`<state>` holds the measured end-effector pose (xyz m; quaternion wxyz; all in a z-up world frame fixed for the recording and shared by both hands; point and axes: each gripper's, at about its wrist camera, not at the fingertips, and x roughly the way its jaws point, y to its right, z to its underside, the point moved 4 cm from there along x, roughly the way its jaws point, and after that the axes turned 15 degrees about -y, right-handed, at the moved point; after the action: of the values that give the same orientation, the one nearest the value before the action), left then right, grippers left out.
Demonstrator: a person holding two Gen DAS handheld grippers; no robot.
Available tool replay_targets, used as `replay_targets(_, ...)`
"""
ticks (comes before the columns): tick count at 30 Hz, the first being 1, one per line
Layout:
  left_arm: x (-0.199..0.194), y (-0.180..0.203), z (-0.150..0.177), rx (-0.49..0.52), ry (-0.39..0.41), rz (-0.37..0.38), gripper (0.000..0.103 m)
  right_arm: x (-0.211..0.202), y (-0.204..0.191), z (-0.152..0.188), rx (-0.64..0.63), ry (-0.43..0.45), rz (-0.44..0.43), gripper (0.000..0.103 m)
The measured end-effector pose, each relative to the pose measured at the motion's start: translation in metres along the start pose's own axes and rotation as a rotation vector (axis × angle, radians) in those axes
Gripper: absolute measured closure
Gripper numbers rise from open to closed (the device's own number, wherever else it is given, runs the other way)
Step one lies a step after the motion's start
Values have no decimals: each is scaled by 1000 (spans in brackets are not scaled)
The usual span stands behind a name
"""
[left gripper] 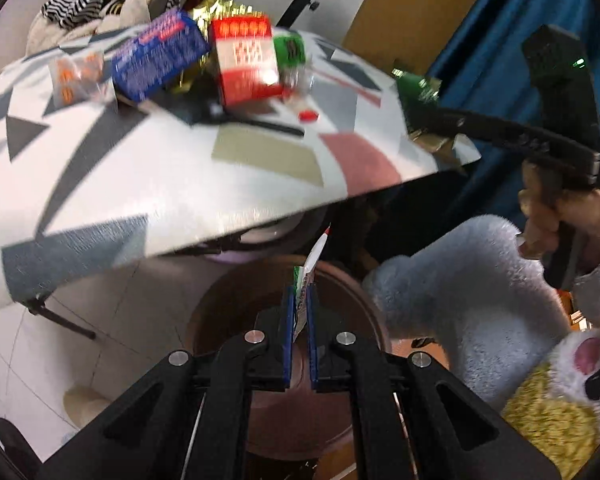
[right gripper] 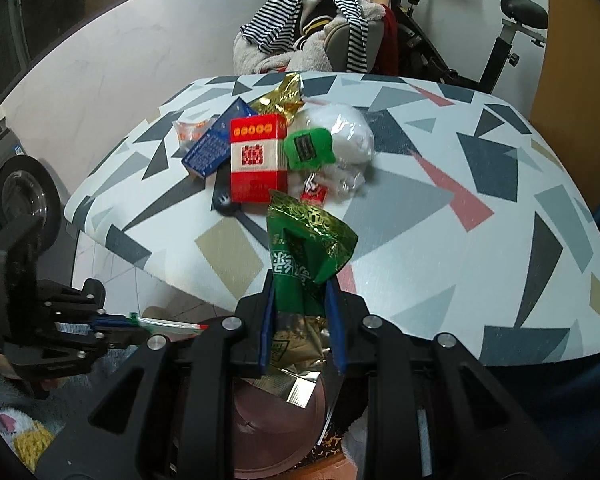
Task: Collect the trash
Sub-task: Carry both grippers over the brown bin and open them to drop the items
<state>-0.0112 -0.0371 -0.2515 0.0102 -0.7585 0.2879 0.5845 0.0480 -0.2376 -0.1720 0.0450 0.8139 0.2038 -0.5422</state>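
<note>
Your left gripper (left gripper: 300, 312) is clamped on a thin white wrapper (left gripper: 310, 276), which stands up between the blue pads directly above the brown bin (left gripper: 356, 292) below the table edge. Your right gripper (right gripper: 302, 320) is closed on a green foil packet (right gripper: 304, 248), held over the near edge of the table (right gripper: 480, 272), with the bin just underneath it. Ahead of that gripper, more trash waits: a red box (right gripper: 256, 160), a blue box (right gripper: 212, 148), a gold wrapper (right gripper: 284, 96). The light wrapper could cling to a pad or drift past the rim, and the crumpled packet could snag as the pads part.
</note>
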Motion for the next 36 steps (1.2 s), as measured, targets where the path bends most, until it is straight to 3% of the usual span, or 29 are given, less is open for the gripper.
replay_targets(4, 12, -5, 3, -9, -18, 4, 96, 5, -2, 8, -3, -12, -10, 77)
replay_targets(6, 13, -5, 3, -9, -19, 11, 87, 7, -4, 11, -9, -20, -9, 77)
replay_targets(8, 13, -6, 4, -6, -8, 8, 48, 10, -7, 16, -20, -27, -11, 77)
replay_targets(11, 7, -9, 3, -21, 16, 16, 35, 16, -12, 23, -39, -36, -20, 77)
replay_targets(17, -11, -14, 7, -28, 72, -53, 12, 32, -29, 41, -101, -75, -56, 77)
replay_targets(20, -18, -19, 10, -34, 89, -98, 6, 44, -38, 51, -133, -103, -71, 77)
replay_targets(30, -27, -19, 15, -26, 145, -221, 6, 84, -63, 67, -219, -171, -117, 77)
replay_targets(36, -21, -23, 21, -43, 137, -307, 6, 106, -64, 72, -230, -205, -81, 77)
